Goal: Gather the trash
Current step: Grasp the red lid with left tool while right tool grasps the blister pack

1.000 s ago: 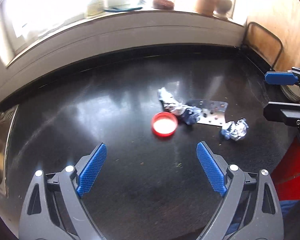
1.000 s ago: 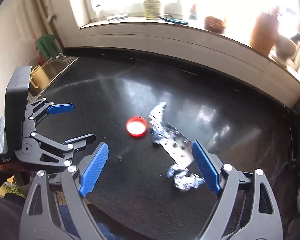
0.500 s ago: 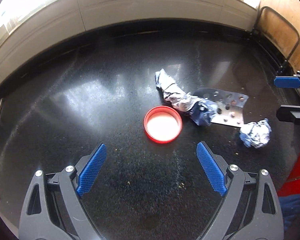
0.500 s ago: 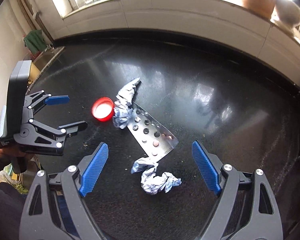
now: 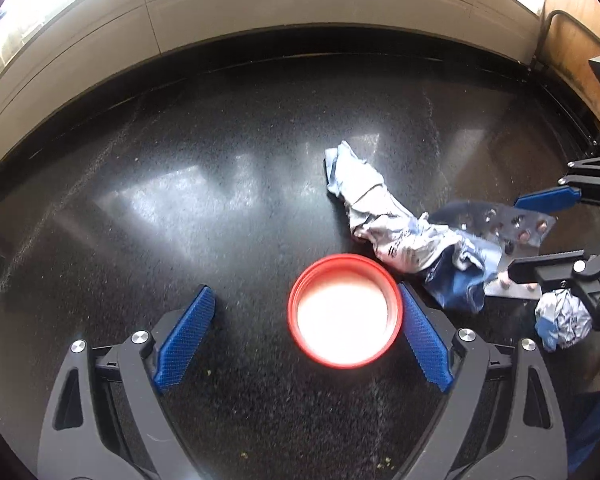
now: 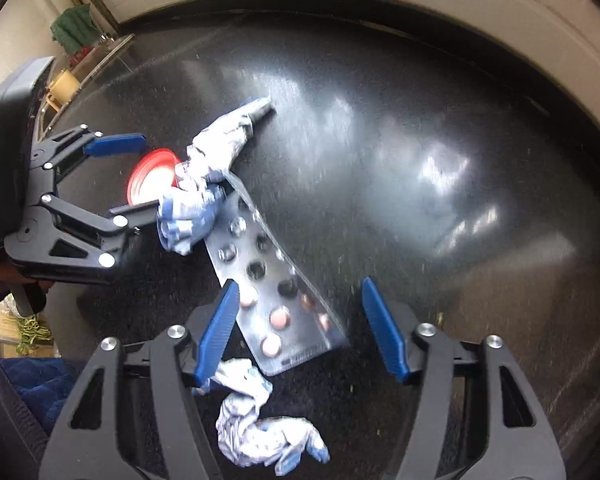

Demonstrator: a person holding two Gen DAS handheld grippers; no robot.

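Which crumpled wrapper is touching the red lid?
The long twisted wrapper, whose dark blue end lies against the red lid. The small balled-up wrapper lies apart from the lid, near the right gripper.

A red cap (image 5: 345, 316) lies open side up on the black desk (image 5: 180, 200), touching a crumpled wrapper (image 5: 384, 216) that overlaps a pill blister (image 6: 272, 292), a foil ball (image 5: 562, 324) nearby.

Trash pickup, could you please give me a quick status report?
Left gripper closing around red lid, not gripping. Right gripper closing over blister pack. Crumpled wrapper lies against both.
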